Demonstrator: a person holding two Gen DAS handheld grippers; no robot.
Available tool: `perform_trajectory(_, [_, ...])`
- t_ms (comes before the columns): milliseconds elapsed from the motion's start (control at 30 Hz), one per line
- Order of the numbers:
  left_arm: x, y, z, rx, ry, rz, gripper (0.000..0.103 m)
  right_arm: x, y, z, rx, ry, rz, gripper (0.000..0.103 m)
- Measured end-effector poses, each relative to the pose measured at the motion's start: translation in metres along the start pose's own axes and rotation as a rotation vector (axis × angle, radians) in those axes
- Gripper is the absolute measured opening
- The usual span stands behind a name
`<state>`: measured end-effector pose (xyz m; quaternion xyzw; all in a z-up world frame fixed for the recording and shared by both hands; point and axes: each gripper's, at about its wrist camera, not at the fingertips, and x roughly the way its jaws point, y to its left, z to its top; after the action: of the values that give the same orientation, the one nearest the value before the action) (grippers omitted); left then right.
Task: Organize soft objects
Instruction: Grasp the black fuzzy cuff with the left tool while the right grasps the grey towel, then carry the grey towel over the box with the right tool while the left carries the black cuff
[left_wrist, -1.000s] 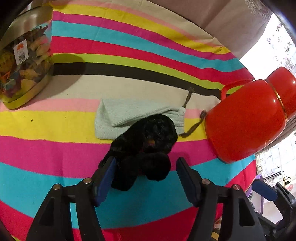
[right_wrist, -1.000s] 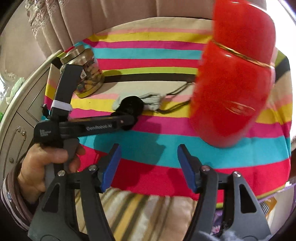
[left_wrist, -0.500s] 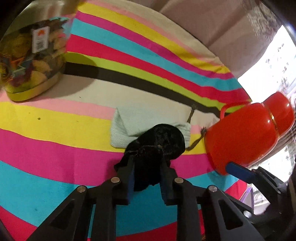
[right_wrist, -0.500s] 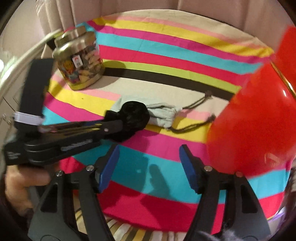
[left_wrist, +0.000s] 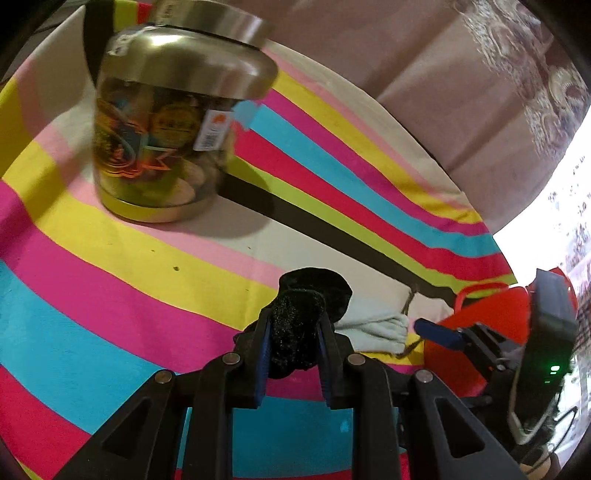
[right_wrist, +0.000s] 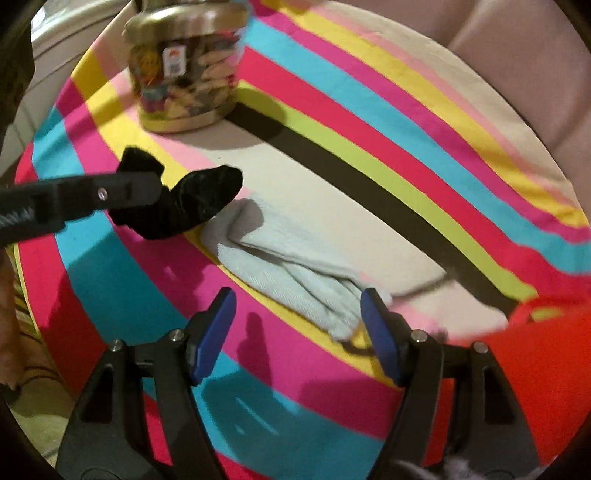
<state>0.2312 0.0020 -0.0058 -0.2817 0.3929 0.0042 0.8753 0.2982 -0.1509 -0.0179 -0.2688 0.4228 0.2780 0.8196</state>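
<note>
Right gripper (right_wrist: 297, 332) with blue-padded fingers (right_wrist: 212, 332) spread apart above a pale green drawstring pouch (right_wrist: 291, 273) on the striped desk (right_wrist: 369, 122), left gripper (right_wrist: 140, 194) clamping a black soft cloth (right_wrist: 195, 203) beside the pouch, snack jar (right_wrist: 184, 70) behind, red container (right_wrist: 535, 369) at right

The black pouch (left_wrist: 295, 328) looks like soft velvet, matt with a fine sparkle. The pale bag (right_wrist: 291, 266) is woven cloth, matt, with a visible twill grain and a dark cord. The striped cloth (left_wrist: 110, 295) on the table is smooth, flat fabric. The jar (left_wrist: 162, 140) has a shiny brushed metal lid and clear glossy walls. The red jug (right_wrist: 535, 369) is glossy plastic. The gripper pads (right_wrist: 214, 332) are matt blue on black plastic.
</note>
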Motion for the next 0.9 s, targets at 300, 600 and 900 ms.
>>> perform_trajectory(300, [-0.005,0.007,0.000,-0.023,-0.026,-0.001,0.023,0.031,-0.020,0.012,-0.002,0.038,0.091,0.073])
perform_trajectory(600, [-0.007,0.009,0.000,-0.025,-0.039,0.000,0.023,0.030,-0.021,0.006,0.103,0.011,0.132,0.029])
perform_trajectory(900, [-0.012,0.004,-0.001,-0.010,-0.062,0.000,0.023,0.003,-0.013,-0.007,0.183,0.010,0.027,0.015])
